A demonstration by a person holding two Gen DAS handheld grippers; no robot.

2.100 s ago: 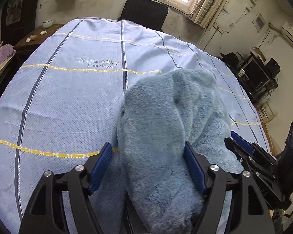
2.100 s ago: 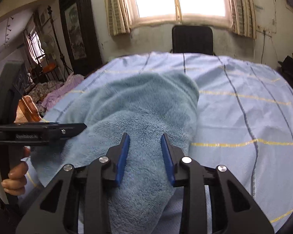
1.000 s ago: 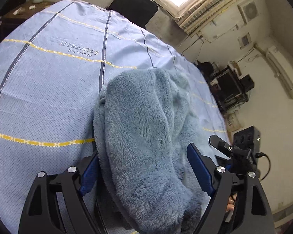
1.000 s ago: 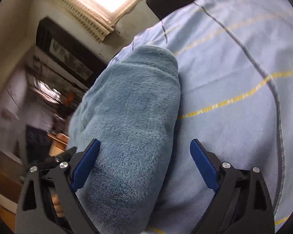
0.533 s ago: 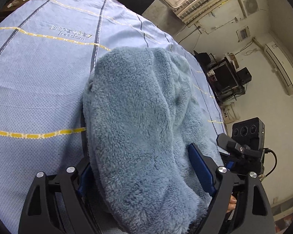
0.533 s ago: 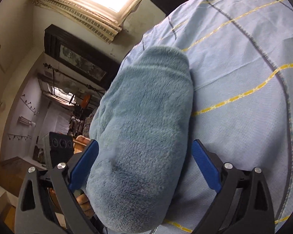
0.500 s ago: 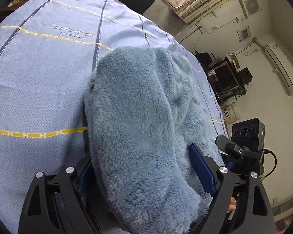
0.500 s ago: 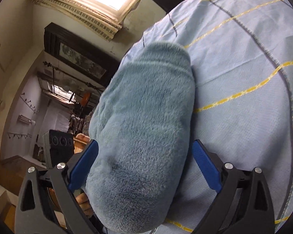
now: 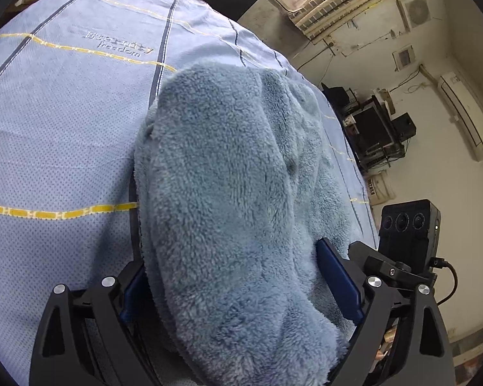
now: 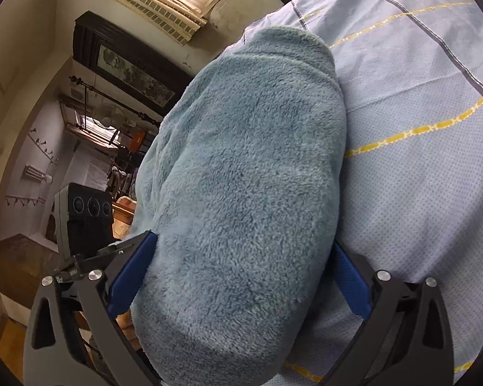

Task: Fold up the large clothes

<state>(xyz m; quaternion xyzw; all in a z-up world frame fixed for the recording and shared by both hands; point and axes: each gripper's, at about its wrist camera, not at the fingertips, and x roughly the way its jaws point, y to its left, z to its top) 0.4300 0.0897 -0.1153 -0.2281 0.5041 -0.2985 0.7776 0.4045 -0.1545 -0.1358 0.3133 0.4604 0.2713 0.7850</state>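
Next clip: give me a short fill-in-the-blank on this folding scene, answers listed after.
1. The fluffy garment is ____ in colour.
2. It lies on a light blue sheet crossed by dark and ____ stripes.
3. The left gripper has ____ pads.
4. The right gripper straddles the garment with its jaws ____.

Missing words: blue; yellow; blue; open

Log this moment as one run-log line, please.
step: fold fleece | left gripper: jaws opening, wide around blue fleece garment | right gripper: same | surface: striped sheet

both grippers' jaws widened, fleece garment [image 9: 228, 193] nearer
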